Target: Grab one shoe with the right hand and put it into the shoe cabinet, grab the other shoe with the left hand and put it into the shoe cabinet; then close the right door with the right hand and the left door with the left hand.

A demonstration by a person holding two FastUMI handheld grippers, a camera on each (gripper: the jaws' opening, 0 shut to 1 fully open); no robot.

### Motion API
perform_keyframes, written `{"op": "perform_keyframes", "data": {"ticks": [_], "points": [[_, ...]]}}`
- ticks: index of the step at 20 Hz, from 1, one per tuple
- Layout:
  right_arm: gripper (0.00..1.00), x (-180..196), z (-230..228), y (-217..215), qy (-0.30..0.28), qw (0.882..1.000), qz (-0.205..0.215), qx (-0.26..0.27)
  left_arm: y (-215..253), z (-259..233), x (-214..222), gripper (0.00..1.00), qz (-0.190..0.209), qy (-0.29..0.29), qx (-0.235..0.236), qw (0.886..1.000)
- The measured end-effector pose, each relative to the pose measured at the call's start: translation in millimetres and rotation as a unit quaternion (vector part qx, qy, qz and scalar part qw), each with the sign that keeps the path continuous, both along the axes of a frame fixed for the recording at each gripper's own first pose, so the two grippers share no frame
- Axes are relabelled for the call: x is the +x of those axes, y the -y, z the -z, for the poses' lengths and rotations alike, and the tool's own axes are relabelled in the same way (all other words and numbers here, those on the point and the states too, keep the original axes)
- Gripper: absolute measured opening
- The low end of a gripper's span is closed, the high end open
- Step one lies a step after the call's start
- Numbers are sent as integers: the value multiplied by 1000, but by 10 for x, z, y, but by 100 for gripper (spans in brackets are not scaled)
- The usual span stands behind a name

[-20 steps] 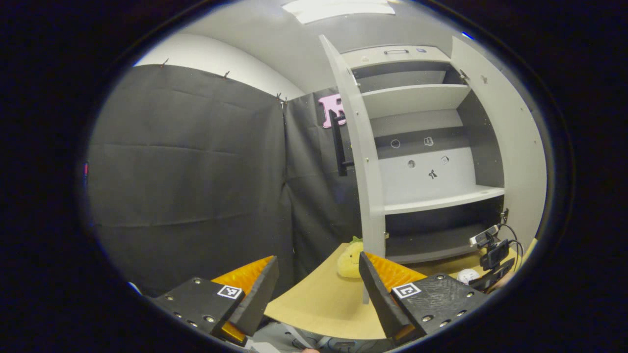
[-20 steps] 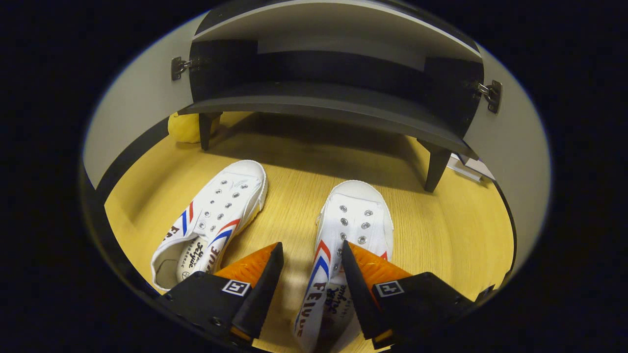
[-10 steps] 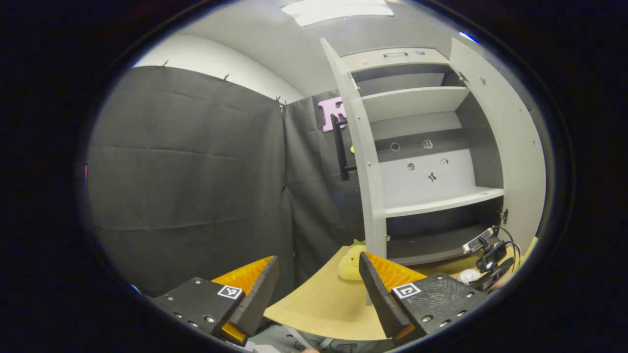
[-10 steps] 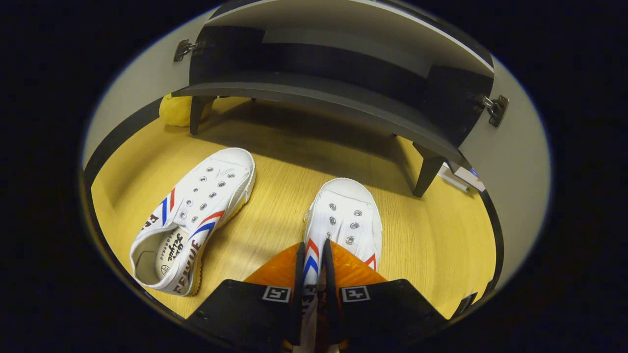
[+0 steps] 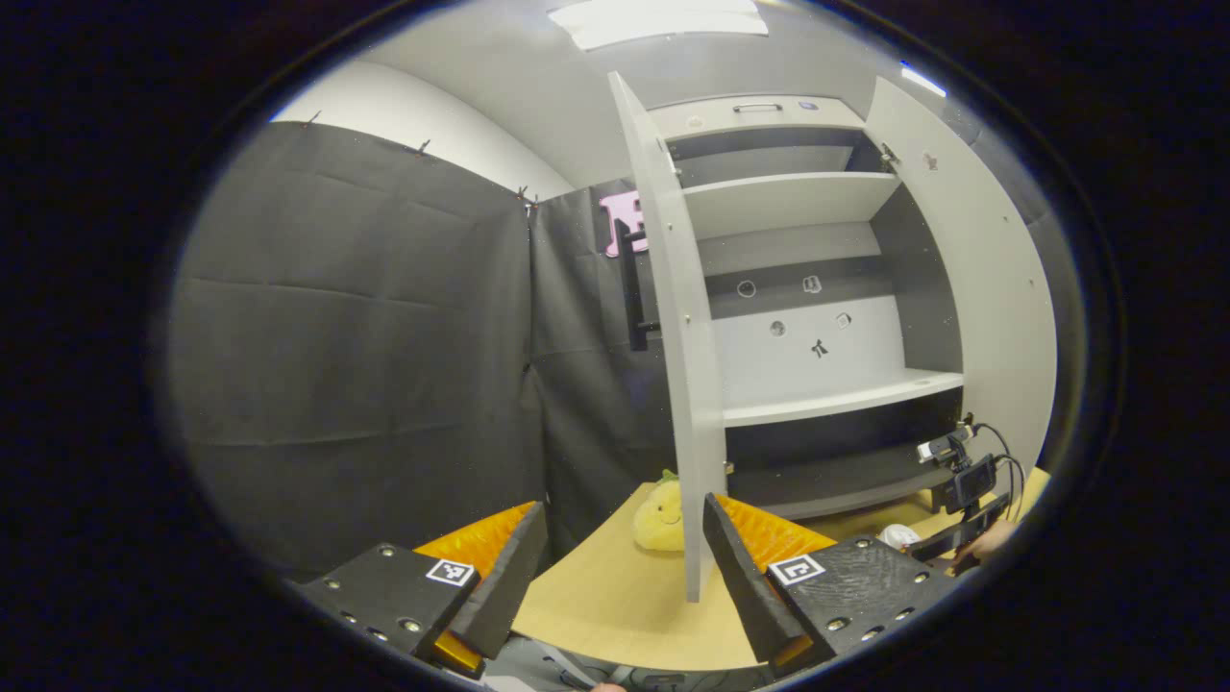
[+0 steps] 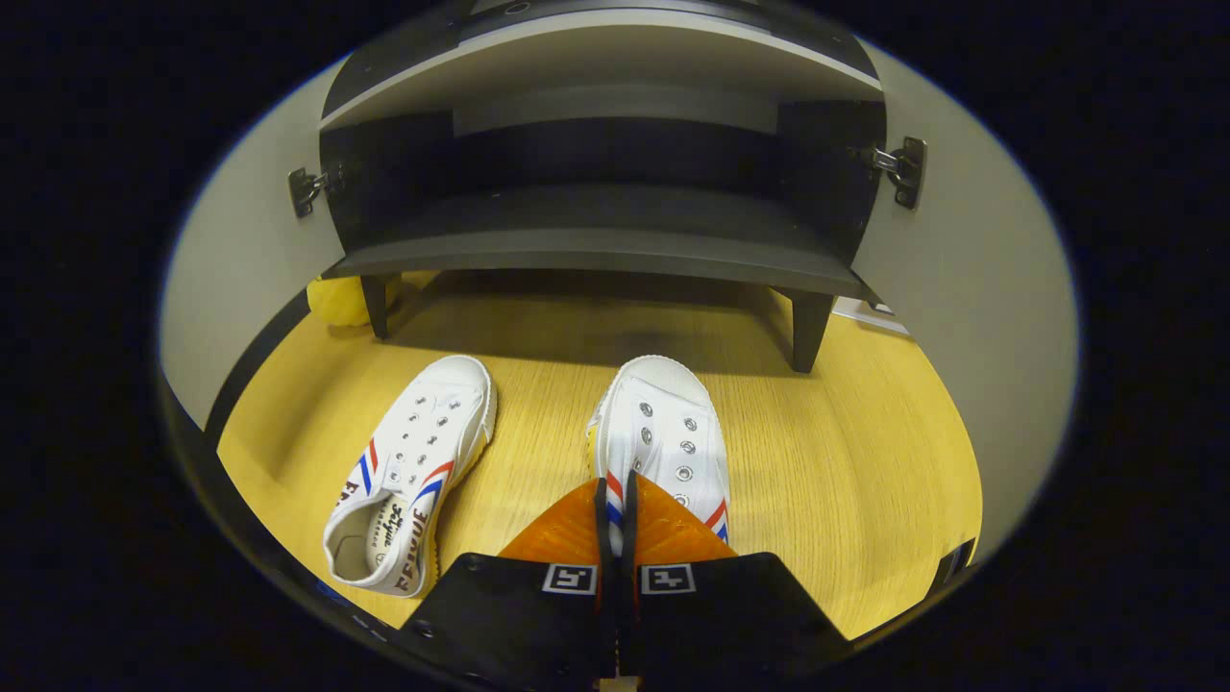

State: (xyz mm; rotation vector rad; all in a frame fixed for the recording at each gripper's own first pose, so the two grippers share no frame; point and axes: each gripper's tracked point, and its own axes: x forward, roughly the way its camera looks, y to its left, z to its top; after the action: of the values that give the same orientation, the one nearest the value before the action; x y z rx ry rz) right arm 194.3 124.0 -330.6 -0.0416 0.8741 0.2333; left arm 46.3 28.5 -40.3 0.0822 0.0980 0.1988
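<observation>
The left hand-held gripper stands wide open and holds nothing, raised over the tabletop edge. The left shoe lies flat on the wood, white canvas with metal eyelets, well apart from it. The right hand-held gripper is pinched on the side wall of the right shoe. This shoe's long axis points straight ahead to the dark bottom shelf of the shoe cabinet, so I judge a lift and forward push is needed.
</observation>
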Motion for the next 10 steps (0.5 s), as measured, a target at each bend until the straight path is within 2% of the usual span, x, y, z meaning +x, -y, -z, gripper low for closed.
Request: {"op": "perform_keyframes", "data": {"ticks": [4, 5, 8, 9, 10], "points": [[2, 46, -394, 58, 29, 999, 8, 23, 199, -10, 54, 94, 24, 5, -7, 1000], [3, 65, -509, 71, 36, 999, 9, 30, 251, -24, 63, 100, 30, 7, -8, 999], [3, 119, -930, 149, 65, 997, 11, 49, 415, -39, 78, 100, 47, 13, -11, 999], [3, 135, -1065, 163, 74, 996, 10, 53, 467, -47, 84, 88, 53, 14, -13, 998], [2, 149, -1188, 165, 84, 995, 9, 58, 511, -50, 99, 100, 57, 16, -16, 998]]}}
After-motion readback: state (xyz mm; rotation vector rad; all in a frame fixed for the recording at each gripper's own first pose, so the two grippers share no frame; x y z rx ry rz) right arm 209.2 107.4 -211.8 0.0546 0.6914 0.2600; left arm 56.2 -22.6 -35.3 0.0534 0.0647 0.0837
